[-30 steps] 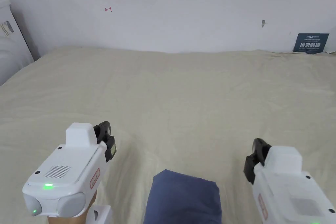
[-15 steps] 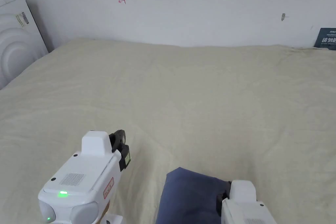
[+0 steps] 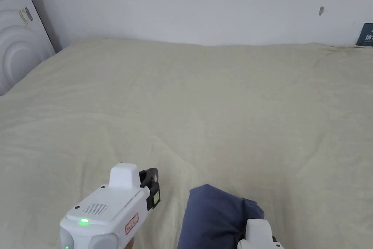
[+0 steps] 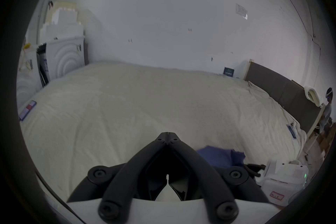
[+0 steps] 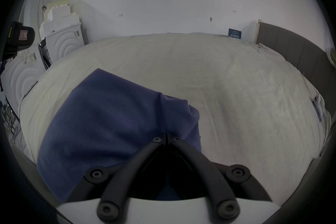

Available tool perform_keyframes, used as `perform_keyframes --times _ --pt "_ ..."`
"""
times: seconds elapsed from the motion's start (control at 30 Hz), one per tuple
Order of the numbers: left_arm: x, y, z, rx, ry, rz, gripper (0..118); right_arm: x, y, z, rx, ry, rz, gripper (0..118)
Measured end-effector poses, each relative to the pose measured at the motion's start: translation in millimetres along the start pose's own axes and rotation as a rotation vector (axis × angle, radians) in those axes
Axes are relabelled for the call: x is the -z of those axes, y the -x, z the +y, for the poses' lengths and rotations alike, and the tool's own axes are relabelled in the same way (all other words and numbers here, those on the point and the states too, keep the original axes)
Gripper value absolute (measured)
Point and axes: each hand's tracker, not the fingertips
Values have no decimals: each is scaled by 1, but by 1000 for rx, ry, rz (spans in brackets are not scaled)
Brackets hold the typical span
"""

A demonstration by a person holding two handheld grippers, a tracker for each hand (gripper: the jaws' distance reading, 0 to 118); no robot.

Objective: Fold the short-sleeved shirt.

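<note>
A navy short-sleeved shirt [image 3: 215,213] lies folded into a thick rectangle at the near edge of the bed [image 3: 218,107]. Its right corner is puckered. My left gripper [image 3: 153,182] hovers just left of the shirt, apart from it, jaws shut and empty [image 4: 168,134]. In the right gripper view, my right gripper [image 5: 166,137] is shut with its tips on the shirt's [image 5: 109,118] right side near the puckered corner. Whether cloth is pinched between the jaws is hidden. In the head view its white housing [image 3: 258,235] covers the shirt's near right part.
A beige cover spreads over the whole bed. White foam packing [image 3: 18,42] stands at the far left. A dark headboard [image 5: 300,49] runs along the right side, with a phone [image 5: 317,100] on the bed near it. A person [image 4: 327,109] stands far right.
My right gripper came in from the right and now rests on the shirt's right side, which has puckered. My left gripper edged closer to the shirt. The head camera turned left.
</note>
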Motion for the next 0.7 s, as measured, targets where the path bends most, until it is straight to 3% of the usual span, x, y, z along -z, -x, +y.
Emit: perform_keyframes --times 0.27,0.33,0.37,0.4,0.47,0.5,0.7 --pt "61 15 -18 -165 416 -224 3 -2 -7 4 19 16 23 0" --pt "76 23 -21 -230 500 -284 22 -2 -7 3 20 16 28 0" --pt "82 26 -22 -245 540 -301 41 -2 -8 4 19 17 31 0" --pt "86 26 -23 -243 552 -296 70 -2 -9 4 17 17 33 0" --pt "92 27 -24 -209 561 -272 95 -3 -10 3 14 16 40 0" --pt "96 28 -24 -196 576 -285 102 -2 -11 4 14 16 43 0" --pt "111 29 -27 -226 622 -399 103 -2 -10 4 11 16 42 0"
